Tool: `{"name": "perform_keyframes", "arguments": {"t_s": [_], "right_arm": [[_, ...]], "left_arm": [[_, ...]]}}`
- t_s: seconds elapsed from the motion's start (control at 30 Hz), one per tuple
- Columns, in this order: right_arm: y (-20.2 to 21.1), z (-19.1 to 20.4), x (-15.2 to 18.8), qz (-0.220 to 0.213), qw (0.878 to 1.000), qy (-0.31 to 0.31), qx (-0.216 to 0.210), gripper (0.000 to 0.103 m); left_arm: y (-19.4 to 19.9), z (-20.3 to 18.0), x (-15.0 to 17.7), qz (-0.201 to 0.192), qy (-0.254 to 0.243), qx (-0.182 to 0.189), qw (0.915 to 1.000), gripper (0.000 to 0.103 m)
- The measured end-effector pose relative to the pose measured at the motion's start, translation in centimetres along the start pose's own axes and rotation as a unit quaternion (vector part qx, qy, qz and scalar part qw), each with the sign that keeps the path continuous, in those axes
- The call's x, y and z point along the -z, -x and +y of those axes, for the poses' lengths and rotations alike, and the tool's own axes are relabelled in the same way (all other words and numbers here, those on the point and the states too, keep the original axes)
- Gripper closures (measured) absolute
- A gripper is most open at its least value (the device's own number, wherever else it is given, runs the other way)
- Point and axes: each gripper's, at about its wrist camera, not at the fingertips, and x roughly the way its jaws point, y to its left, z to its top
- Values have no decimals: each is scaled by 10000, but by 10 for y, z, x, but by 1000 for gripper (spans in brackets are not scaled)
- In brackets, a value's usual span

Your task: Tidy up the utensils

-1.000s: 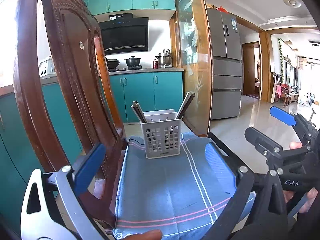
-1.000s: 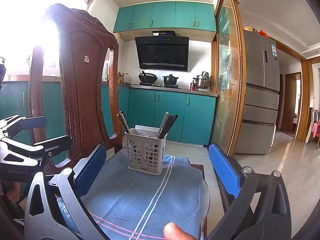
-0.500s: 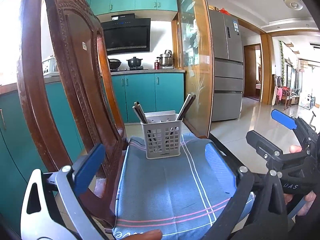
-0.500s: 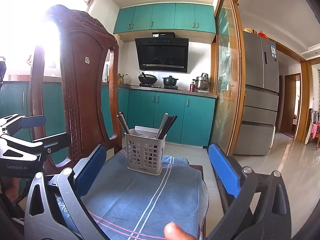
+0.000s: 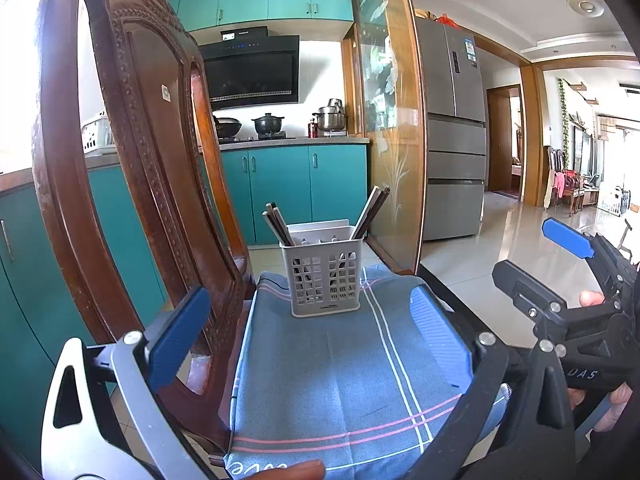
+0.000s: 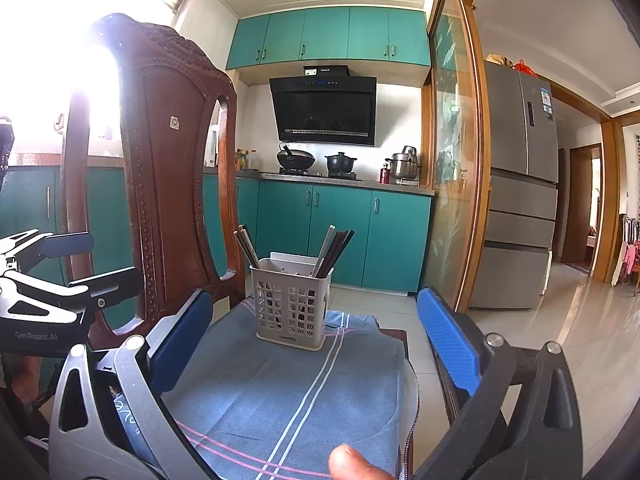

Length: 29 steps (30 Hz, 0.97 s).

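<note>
I see the carved chair (image 5: pixel 132 184) with its blue cloth (image 5: pixel 340 380); the grey caddy (image 5: pixel 324 276) stands at the cloth's far end, chopsticks (image 5: pixel 370 214) already upright inside. My left claw (image 5: pixel 308 340) and right claw (image 6: pixel 312 344) hang apart, empty, so little seems left.

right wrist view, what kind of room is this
A home kitchen, most likely: teal cabinets, a range hood over pots on the stove, and a tall steel fridge beside a glass partition.

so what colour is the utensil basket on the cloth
Light grey plastic lattice basket; clearest in the right wrist view.
</note>
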Motion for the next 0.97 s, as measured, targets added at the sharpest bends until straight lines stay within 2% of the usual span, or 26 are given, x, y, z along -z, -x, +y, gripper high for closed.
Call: {"name": "perform_keyframes", "arguments": {"t_s": [0.7,0.87,0.97], "right_arm": [[3,3,1,-23,10000,-6,1,3],[-17,-4,8,290,9991,-281,-101,3],[-54,-14,16,866,9954,-377,135,3]], "left_arm": [[4,-4,3,-33,-26,17,10000,4],[-9,-3,7,282,23,58,9996,4],[-27,-3,13,642,78,104,9979,4]]}}
